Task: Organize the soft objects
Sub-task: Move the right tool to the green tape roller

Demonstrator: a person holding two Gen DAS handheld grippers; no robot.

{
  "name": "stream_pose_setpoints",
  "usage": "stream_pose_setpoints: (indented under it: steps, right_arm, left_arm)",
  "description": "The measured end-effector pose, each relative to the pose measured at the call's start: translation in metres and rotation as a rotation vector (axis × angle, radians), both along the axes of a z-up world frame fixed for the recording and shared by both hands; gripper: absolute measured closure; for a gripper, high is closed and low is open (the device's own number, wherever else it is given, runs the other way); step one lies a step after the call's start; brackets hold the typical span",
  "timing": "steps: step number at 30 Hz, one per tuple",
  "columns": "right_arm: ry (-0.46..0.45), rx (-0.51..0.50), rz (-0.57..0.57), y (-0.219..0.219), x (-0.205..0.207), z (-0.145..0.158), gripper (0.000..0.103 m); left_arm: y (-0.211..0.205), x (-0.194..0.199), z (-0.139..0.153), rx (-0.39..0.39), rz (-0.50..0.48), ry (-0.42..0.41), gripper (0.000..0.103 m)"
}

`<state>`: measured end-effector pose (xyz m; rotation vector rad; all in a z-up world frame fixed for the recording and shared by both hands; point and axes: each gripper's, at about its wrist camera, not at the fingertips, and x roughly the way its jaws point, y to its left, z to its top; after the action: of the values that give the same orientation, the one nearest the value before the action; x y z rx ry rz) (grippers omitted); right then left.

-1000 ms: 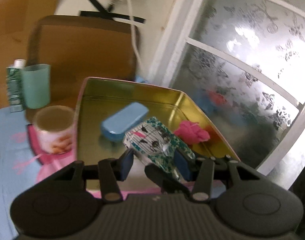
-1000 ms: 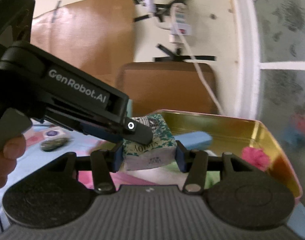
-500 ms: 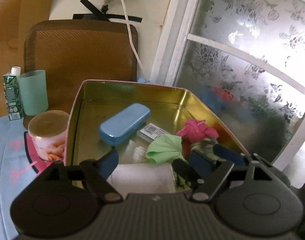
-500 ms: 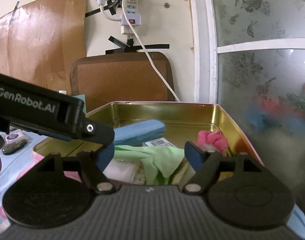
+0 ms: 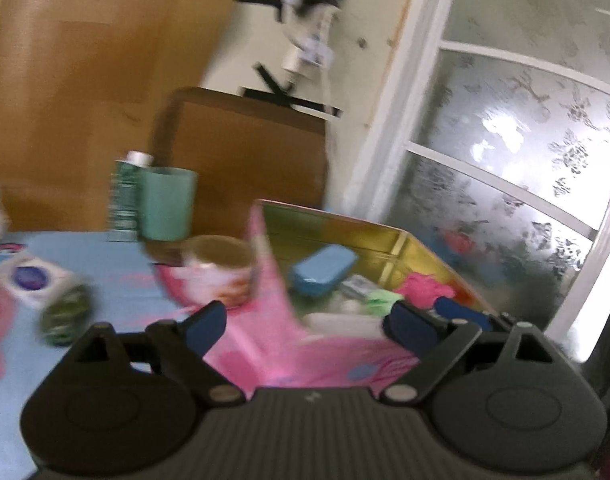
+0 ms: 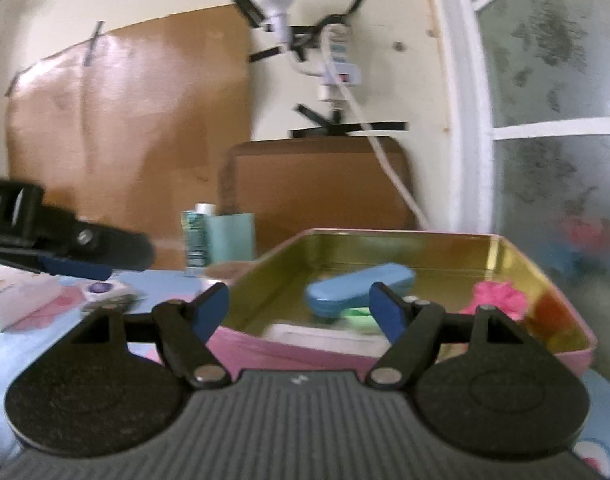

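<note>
A pink tin with a gold inside (image 6: 445,252) (image 5: 425,248) stands by the window. In it lie a blue case (image 6: 359,294) (image 5: 323,270), a pink fluffy thing (image 6: 499,296) (image 5: 423,288), a green cloth (image 6: 359,314) (image 5: 381,300) and a white folded pack (image 6: 325,334). My left gripper (image 5: 305,322) is open and empty, at the tin's near left corner. My right gripper (image 6: 299,310) is open and empty, just in front of the tin. The left gripper also shows at the left of the right wrist view (image 6: 89,256).
On the blue tablecloth (image 5: 105,248) left of the tin stand a round pink tub (image 5: 217,272), a teal cup (image 5: 167,204) and a green carton (image 5: 125,196). A dark green soft lump (image 5: 65,312) and a white card (image 5: 33,280) lie further left. A brown chair back (image 6: 317,188) is behind.
Both grippers let go of the patterned tissue pack, opened and pulled back out of the tin. The left gripper has swung left; its view is blurred.
</note>
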<state>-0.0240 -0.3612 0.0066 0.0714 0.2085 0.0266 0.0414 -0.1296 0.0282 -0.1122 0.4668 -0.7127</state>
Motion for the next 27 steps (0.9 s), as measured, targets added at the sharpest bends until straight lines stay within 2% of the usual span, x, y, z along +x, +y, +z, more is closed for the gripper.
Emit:
stream_pose_setpoints:
  steps: [7, 11, 15, 19, 27]
  right_arm:
    - [0.023, -0.050, 0.154, 0.053, 0.003, 0.001, 0.025]
    - [0.049, -0.090, 0.236, 0.084, 0.008, -0.001, 0.025]
    - [0.095, -0.097, 0.296, 0.107, 0.017, -0.004, 0.029]
    - [0.150, -0.088, 0.337, 0.124, 0.028, -0.009, 0.032]
    - [0.238, -0.096, 0.368, 0.145, 0.044, -0.023, 0.035]
  left_arm:
    - [0.081, -0.008, -0.023, 0.032, 0.163, -0.004, 0.009]
    - [0.114, -0.009, -0.038, 0.090, 0.274, 0.007, 0.009]
    - [0.139, -0.006, -0.050, 0.109, 0.354, 0.027, 0.009]
    - [0.149, -0.002, -0.061, 0.103, 0.380, 0.058, 0.009]
    - [0.162, 0.002, -0.066, 0.037, 0.386, 0.093, 0.009]
